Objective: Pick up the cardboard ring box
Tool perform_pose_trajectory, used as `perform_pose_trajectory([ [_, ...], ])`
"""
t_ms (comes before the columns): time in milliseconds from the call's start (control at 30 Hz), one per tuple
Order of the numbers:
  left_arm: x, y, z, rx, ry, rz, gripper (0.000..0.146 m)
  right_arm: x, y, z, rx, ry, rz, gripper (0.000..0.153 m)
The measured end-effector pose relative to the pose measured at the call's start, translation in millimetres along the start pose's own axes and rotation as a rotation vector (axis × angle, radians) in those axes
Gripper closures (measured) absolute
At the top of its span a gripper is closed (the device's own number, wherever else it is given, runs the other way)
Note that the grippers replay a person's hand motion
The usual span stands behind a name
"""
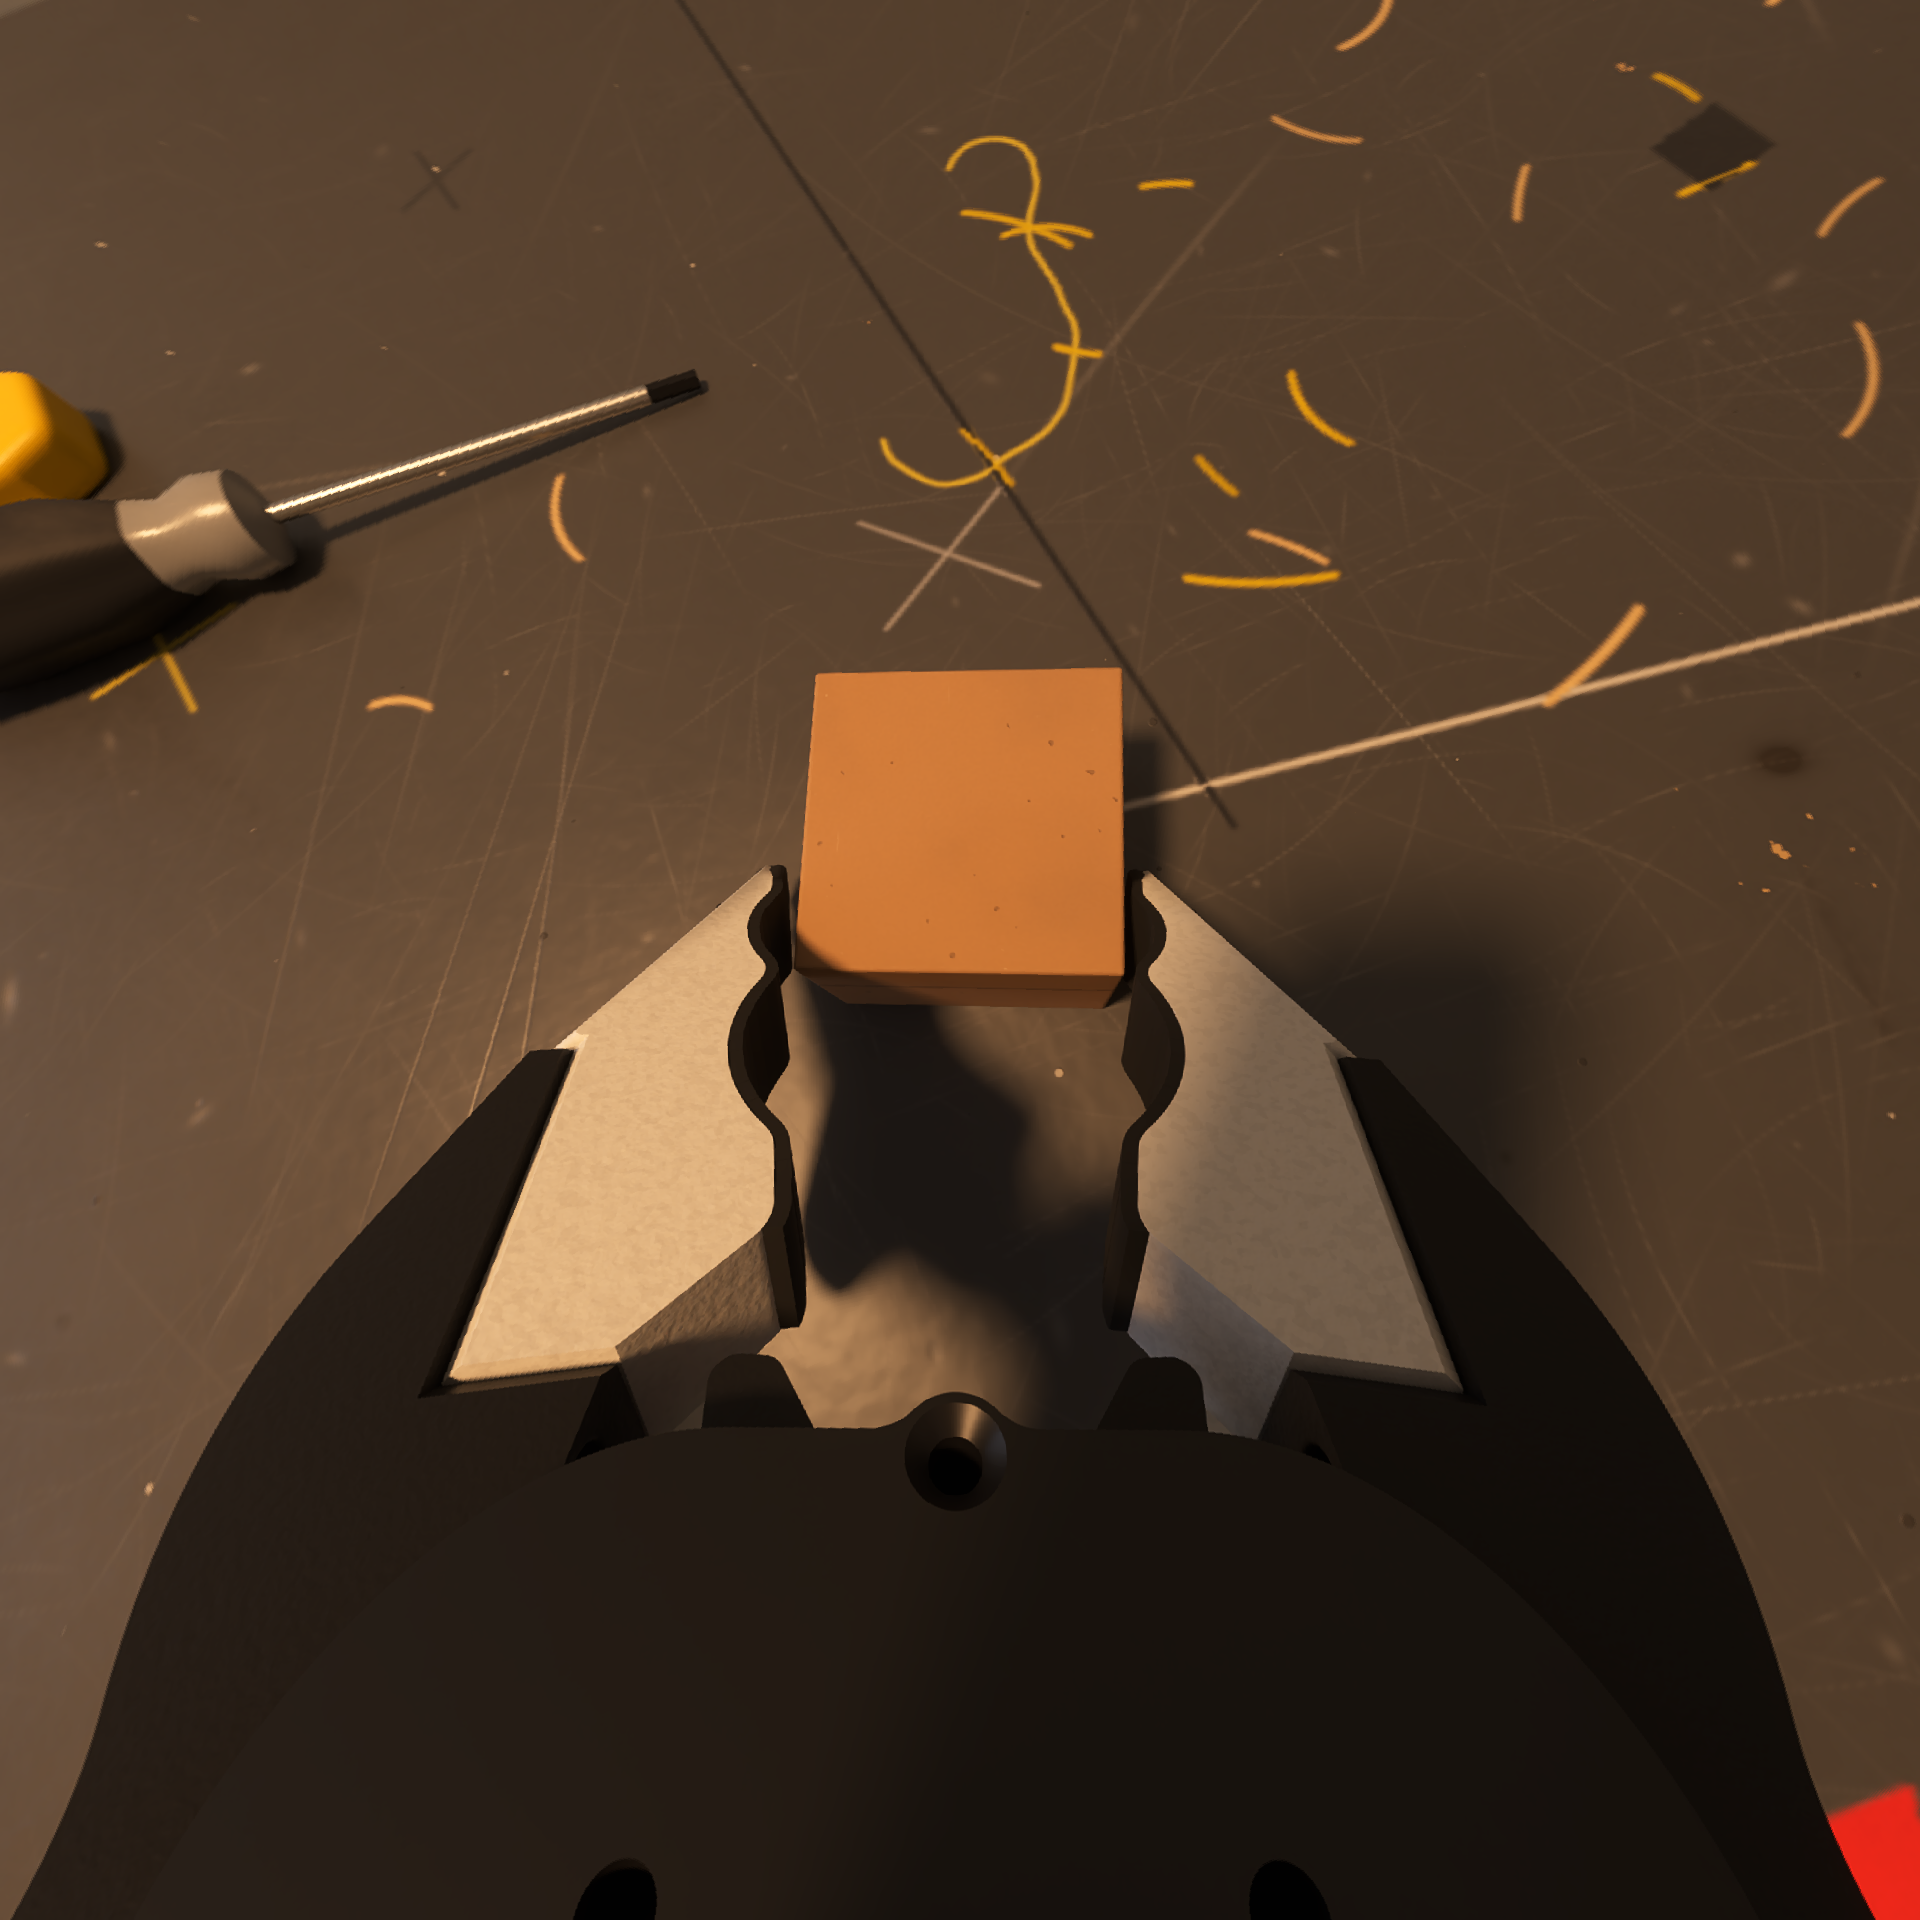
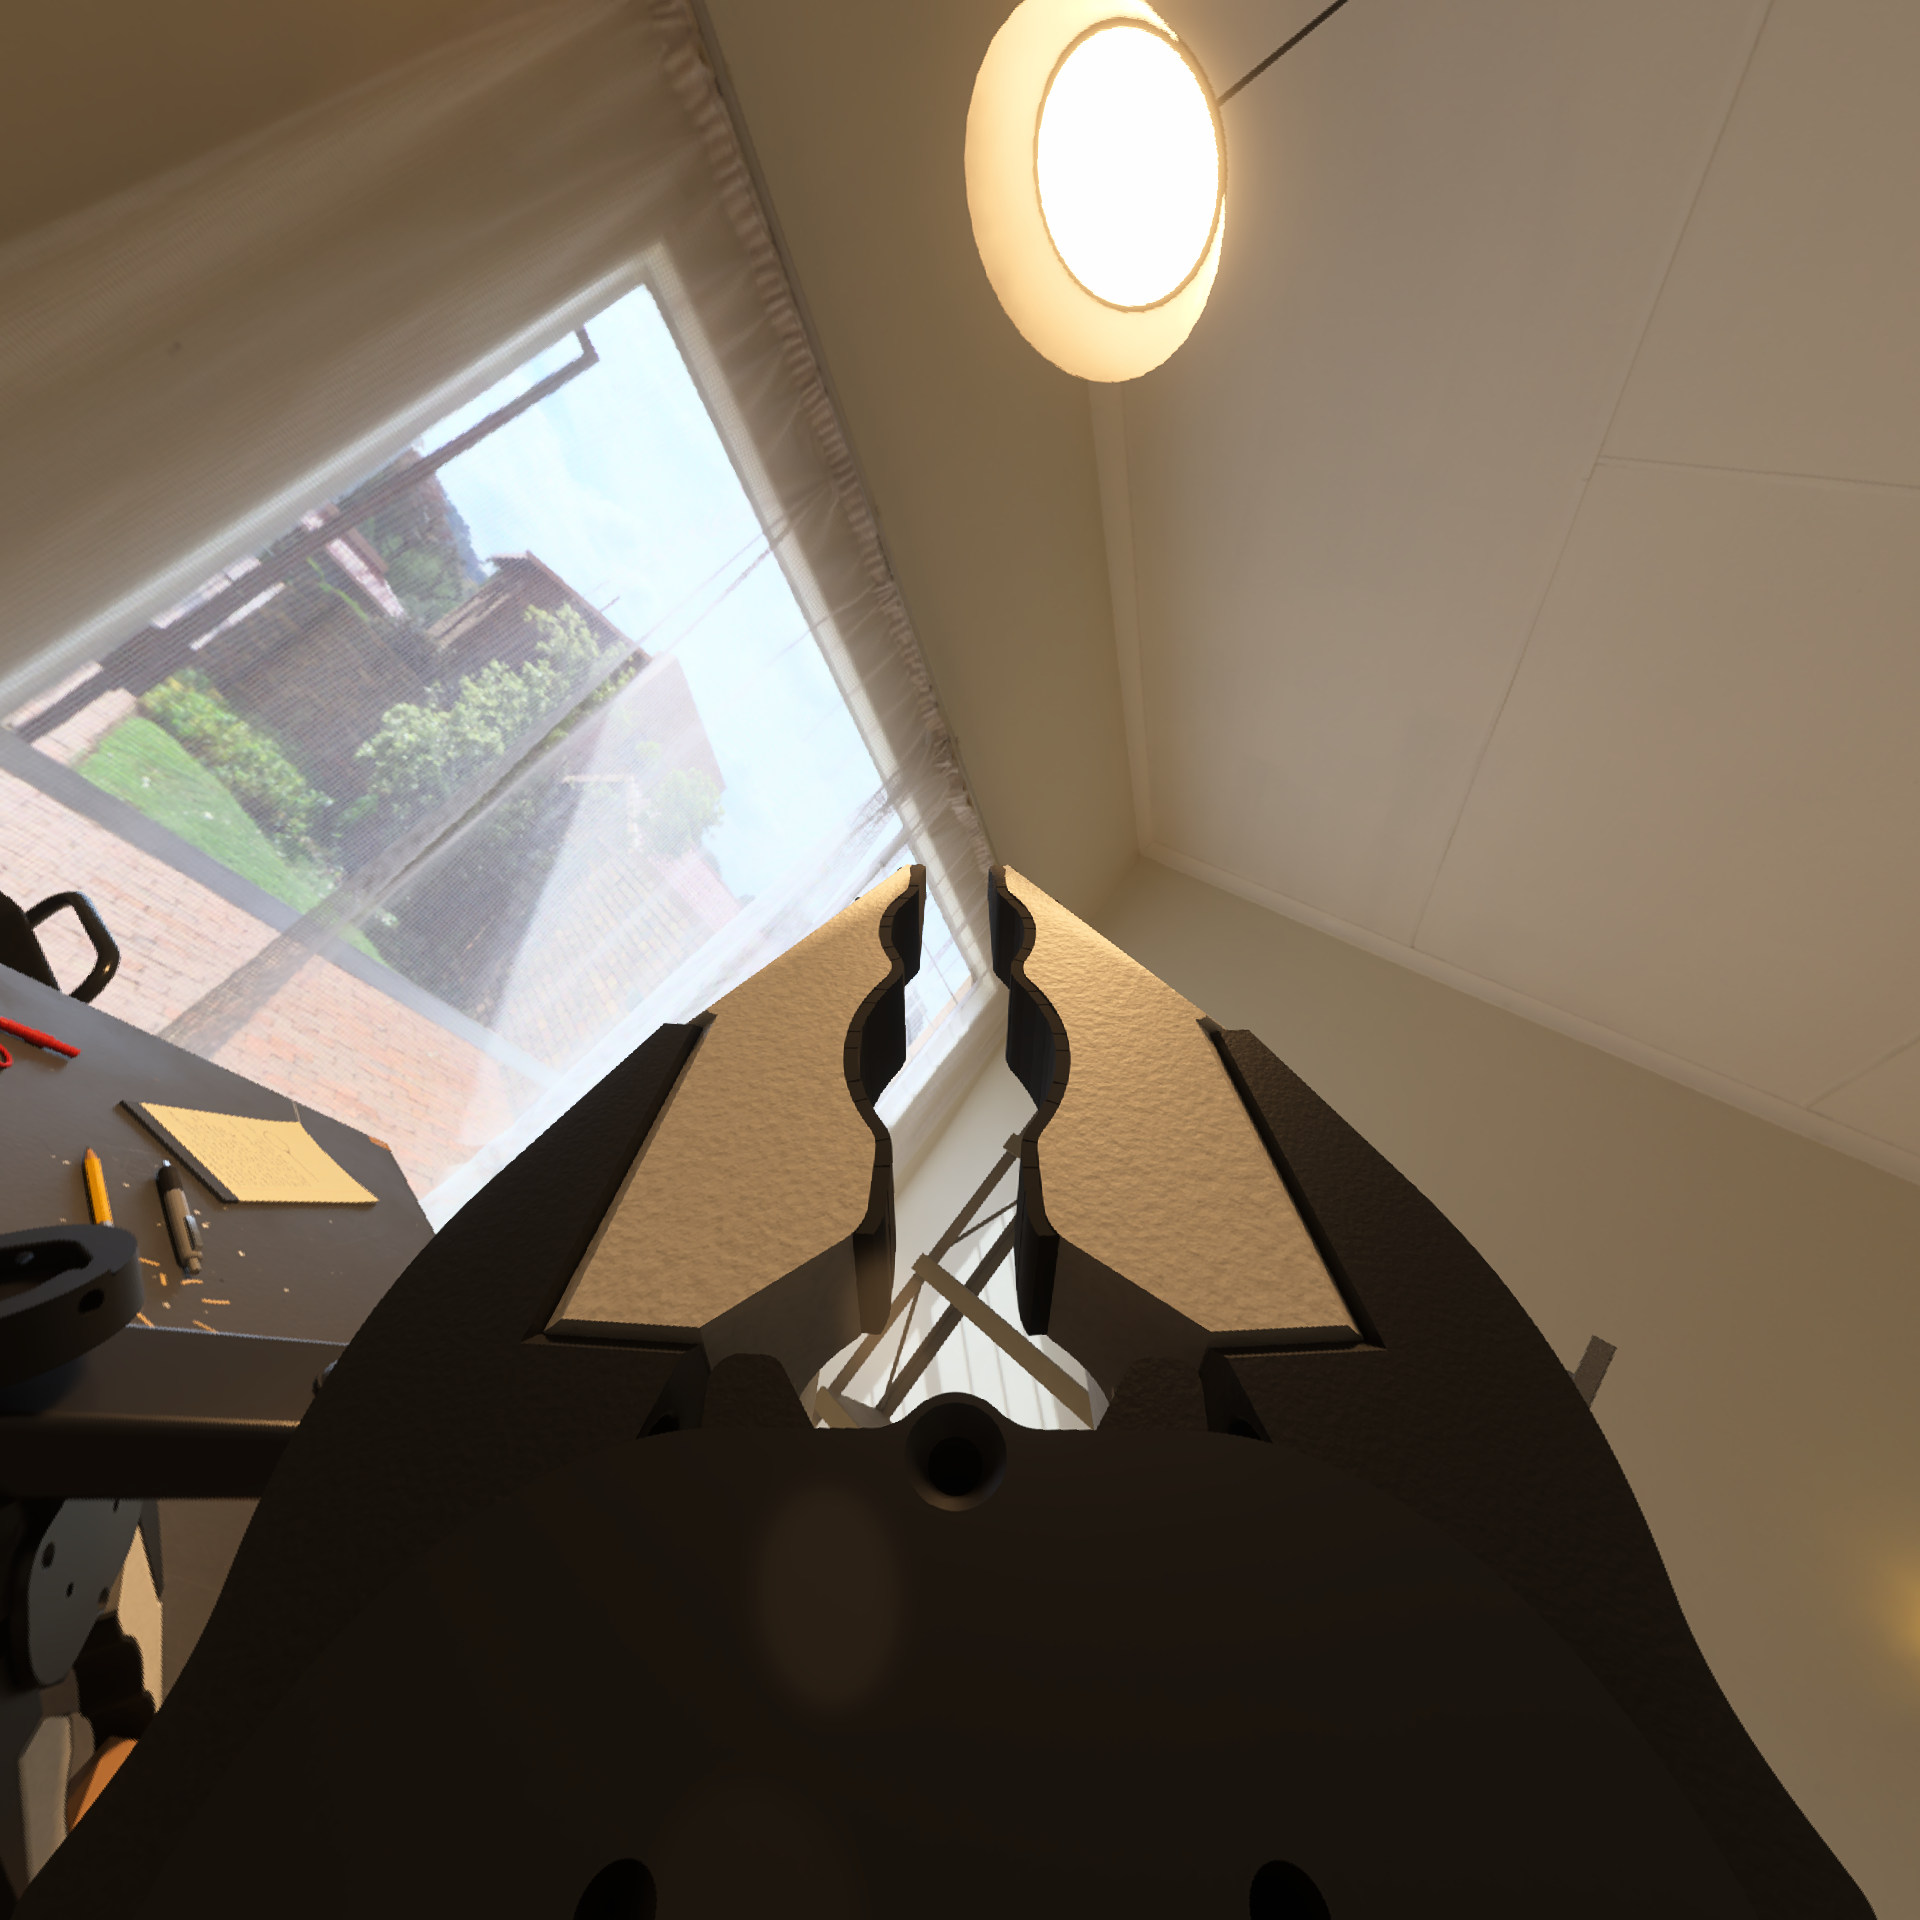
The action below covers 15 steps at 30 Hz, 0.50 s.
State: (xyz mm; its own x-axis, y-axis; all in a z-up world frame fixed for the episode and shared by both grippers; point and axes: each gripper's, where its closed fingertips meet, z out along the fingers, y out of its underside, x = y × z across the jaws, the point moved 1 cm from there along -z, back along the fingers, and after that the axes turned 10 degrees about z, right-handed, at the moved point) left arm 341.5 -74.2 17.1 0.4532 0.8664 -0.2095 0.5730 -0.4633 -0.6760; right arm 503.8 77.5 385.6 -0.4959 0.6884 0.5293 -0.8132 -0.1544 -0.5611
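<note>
The cardboard ring box (image 1: 961, 831) sits between the fingertips of the left tool (image 1: 958, 914), its near end inside the gap and most of its body projecting beyond the tips toward the far side. The two fingers stand apart at the box's width, their dark ribbed pads level with its left and right side walls. On the left side the pad appears to touch the wall; on the right a thin dark line leaves contact uncertain, so a firm clamp cannot be confirmed. Whether the box still rests on the table (image 1: 416, 935) or is slightly raised cannot be told from this angle; a shadow falls beneath its near edge.

Handling assessment: the box is a small orange-brown cube with a faint seam just below the top face, suggesting a separate lid. It is judged light, moderately stiff, and liable to dent or buckle under heavy squeeze. The matte board should offer fair friction. The best hold is across the opposite side walls, below the lid seam, with the pads seated deeper along the body than at present; a grip at the near edge alone risks the box pivoting or slipping out.

Nearby items: a screwdriver (image 1: 312, 499) lies at the far left, well apart, with yellow thread scraps (image 1: 1029, 312) scattered beyond the box.

The right tool (image 2: 956, 904) points upward toward a window (image 2: 468, 675) and ceiling lamp (image 2: 1112, 177), its fingers nearly together with a narrow gap, holding nothing.
</note>
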Motion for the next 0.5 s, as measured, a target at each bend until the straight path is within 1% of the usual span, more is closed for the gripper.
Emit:
perform_pose_trajectory([
  [67, -2, -1, 1, -0.003, 0.027, 0.010, 0.084, -1, 3, 1, -0.009, 0.001, -0.009, 0.141],
  [133, -7, -2, 1, -0.022, 0.019, 0.043, 0.086, -3, 7, 1, -0.019, -0.001, -0.019, 0.141],
  [233, -18, -13, -13, -0.008, -0.065, 0.141, 0.086, -7, 13, 3, -0.034, -0.001, -0.055, 0.141],
  [300, -28, -30, -34, 0.049, -0.161, 0.218, 0.086, -12, 19, 5, -0.048, -0.004, -0.085, 0.141],
  [367, -36, -51, -62, 0.119, -0.232, 0.261, 0.086, -21, 24, 6, -0.052, -0.018, -0.098, 0.141],
  [500, -52, -85, -124, 0.298, -0.300, 0.250, 0.086, -55, 37, 11, -0.044, -0.090, -0.030, 0.141],
])
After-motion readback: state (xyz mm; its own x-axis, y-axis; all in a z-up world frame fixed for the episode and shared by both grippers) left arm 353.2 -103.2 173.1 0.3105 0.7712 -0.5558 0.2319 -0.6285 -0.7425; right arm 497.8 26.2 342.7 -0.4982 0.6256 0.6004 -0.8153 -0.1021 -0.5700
